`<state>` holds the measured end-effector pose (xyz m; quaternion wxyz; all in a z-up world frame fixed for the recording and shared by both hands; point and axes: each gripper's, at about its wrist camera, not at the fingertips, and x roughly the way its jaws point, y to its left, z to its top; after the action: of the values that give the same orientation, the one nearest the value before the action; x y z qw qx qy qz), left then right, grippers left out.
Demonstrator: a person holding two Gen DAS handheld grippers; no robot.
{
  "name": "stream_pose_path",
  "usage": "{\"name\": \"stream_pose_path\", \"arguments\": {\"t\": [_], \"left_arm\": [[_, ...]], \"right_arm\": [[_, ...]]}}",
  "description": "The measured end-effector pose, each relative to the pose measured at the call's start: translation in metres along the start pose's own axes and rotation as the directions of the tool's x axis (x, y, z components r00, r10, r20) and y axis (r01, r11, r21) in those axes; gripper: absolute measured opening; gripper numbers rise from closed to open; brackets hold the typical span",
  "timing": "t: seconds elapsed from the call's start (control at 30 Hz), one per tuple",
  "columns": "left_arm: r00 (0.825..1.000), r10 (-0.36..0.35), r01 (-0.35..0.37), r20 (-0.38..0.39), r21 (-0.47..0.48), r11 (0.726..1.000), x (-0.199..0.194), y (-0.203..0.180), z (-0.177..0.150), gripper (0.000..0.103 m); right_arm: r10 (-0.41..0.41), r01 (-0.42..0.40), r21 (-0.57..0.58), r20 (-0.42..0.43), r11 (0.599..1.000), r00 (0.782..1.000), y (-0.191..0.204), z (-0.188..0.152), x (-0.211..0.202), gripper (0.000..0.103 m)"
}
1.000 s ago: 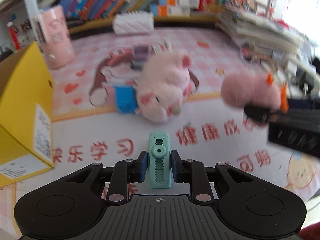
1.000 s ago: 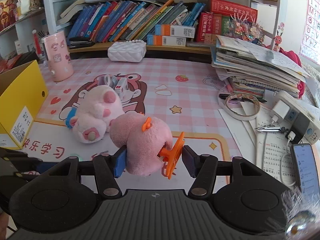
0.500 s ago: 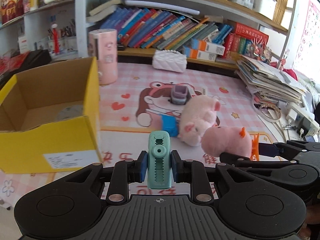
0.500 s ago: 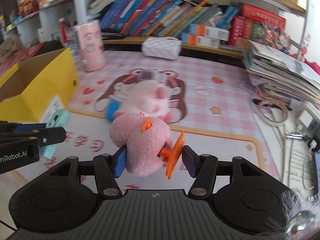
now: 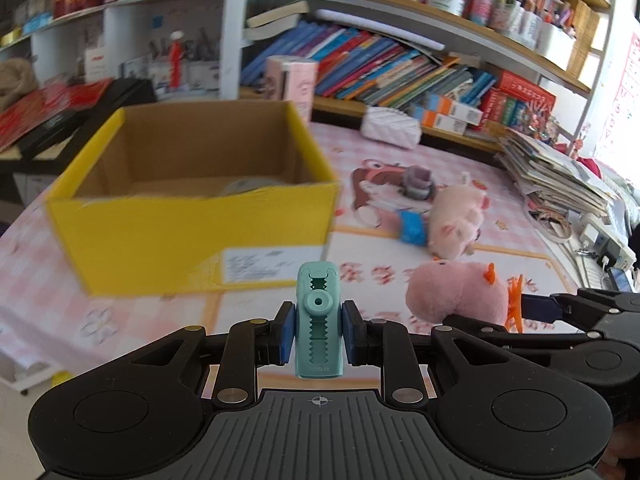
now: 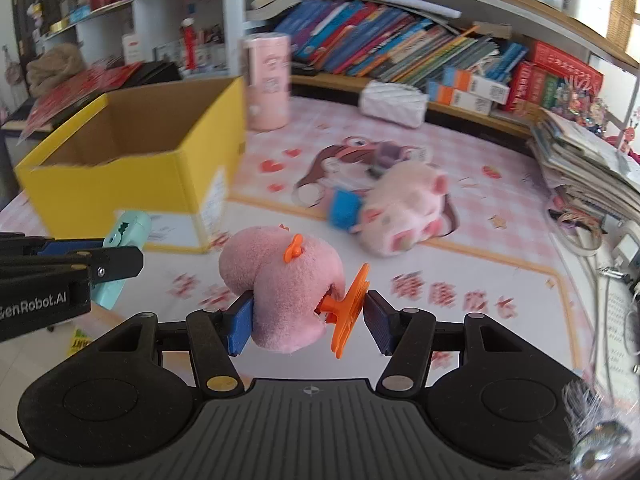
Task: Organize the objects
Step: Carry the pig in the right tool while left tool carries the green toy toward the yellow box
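I have both loads in the air and I judge this the carry step: two things picked up, heading for the yellow box.

Nearest me, my left hand-held gripper is clamped tight on a teal clip, held upright between the blue pads; small raised lettering at its base is too fine to read. Just right of it, my right hand-held gripper is closed on a pink plush, its left pad pressed into the fur and the other against the orange clip fixed to the toy. The side of the left tool, seen from the right camera, carries white lettering that reads "enRobot.AI", its start cut off.

Beyond them lies the worktop with a pink checked mat bearing large red Chinese characters, blurred here. The box stands to the left, open-topped, with a white printed label on its near wall that I cannot read; something round and grey lies inside.

Next I need to bring each load over the rim, clear of the near wall, then let go one at a time.

Farther right, a second plush with a blue part rests on the mat. Book spines on the far shelf are illegible.
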<state>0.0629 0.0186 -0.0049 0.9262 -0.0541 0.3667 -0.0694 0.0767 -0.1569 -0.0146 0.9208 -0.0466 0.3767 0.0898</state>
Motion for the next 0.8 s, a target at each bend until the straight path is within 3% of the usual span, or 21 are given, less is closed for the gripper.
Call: {"name": "stream_pose_path", "arguments": {"t": [0.47, 0.8], "left_arm": [[0.999, 0.037, -0.037, -0.004, -0.001, 0.999, -0.051, 0.069, -0.032, 0.023], [0.998, 0.051, -0.05, 0.029, -0.012, 0.999, -0.078, 0.1, -0.044, 0.023]], "right_arm": [[0.05, -0.05, -0.015, -0.025, 0.999, 0.998, 0.094, -0.029, -0.022, 0.055], [0.071, -0.071, -0.037, -0.007, 0.997, 0.997, 0.137, -0.037, -0.034, 0.055]]}}
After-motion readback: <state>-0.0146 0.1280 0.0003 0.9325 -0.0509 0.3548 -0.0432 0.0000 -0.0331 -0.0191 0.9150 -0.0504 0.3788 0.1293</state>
